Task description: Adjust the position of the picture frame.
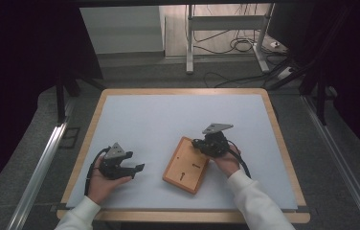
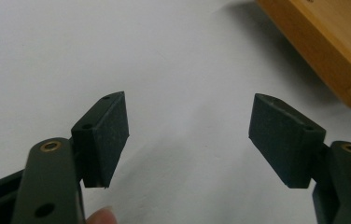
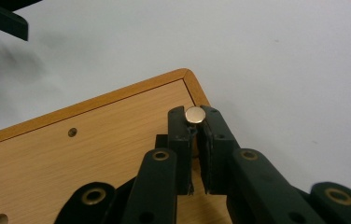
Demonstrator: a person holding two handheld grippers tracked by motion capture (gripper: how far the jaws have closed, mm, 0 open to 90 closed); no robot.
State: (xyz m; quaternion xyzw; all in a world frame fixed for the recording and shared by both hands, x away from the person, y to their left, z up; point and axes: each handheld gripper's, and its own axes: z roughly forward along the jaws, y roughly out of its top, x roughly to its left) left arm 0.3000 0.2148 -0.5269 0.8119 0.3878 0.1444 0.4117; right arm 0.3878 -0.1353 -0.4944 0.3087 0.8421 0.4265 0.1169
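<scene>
One small round brass-coloured metal pin (image 3: pixel 195 114), clenched in right gripper (image 3: pixel 195 122) over rectangular wooden board (image 1: pixel 186 165), counter centre, 3 o'clock of released left gripper (image 2: pixel 190 135). Risk: thin pinch, pin slips.

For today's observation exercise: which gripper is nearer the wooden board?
Right. The right gripper is over the wooden board at its far corner, shut on a small metal pin; the left gripper rests open beside it, apart.

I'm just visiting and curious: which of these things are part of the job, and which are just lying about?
In use:
- flat orange-brown wooden board
- small round brass-coloured metal peg, pinched in the right claw
- left claw, open, waiting

Lying about:
- metal stand legs and black cables on the floor beyond the table
</scene>
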